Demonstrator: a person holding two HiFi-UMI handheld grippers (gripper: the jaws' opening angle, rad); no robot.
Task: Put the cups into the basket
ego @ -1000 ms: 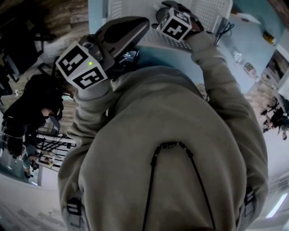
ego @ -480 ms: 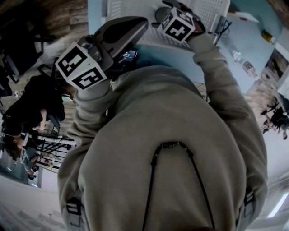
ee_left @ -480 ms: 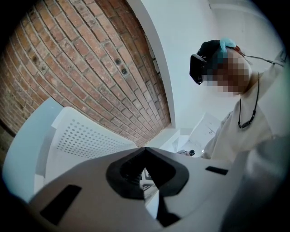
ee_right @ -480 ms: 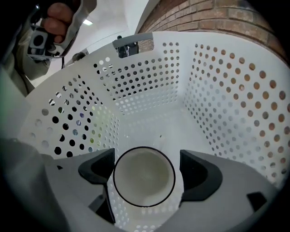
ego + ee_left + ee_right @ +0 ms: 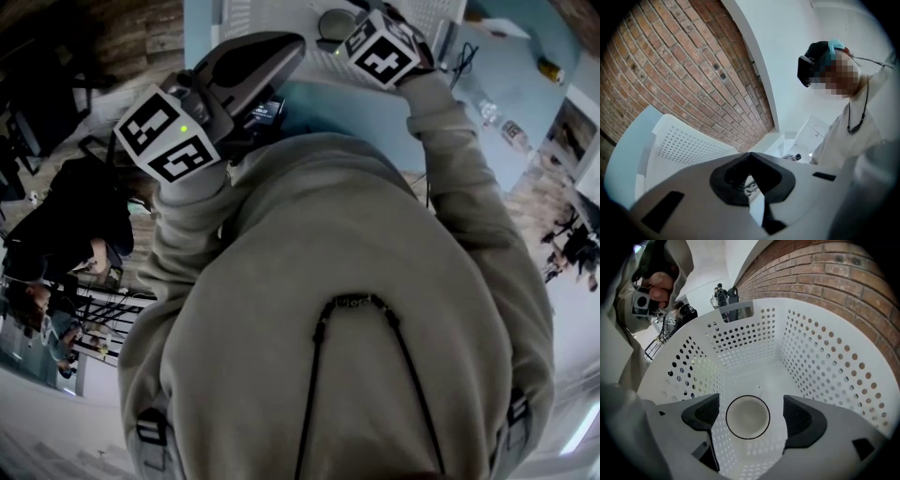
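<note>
Against the frame a second earlier, the right tongs had shifted a little toward the counter's far edge, and in the head view the cup showed clear of them, just beside the marker cube, where before the tongs overlapped it. The left tongs sat in nearly the same spot, over the counter's left edge. The cup stood upright on the basket floor, long axis vertical, mouth up toward the right gripper's camera, a pale round with a dark rim. It lay below and between the right tongs' jaws, which were spread wide apart and touched nothing, neither pad on the cup. The basket was white plastic with perforated walls and a handle slot in the far wall. It stood on the pale blue counter toward the left edge, and that single cup was all that showed inside it. The left tongs pointed up and away from the basket, toward a brick wall and a person wearing a headset. Their dark pads met at the tips and gripped nothing. Two small bottles lay near the counter's right edge, well apart from the basket.
</note>
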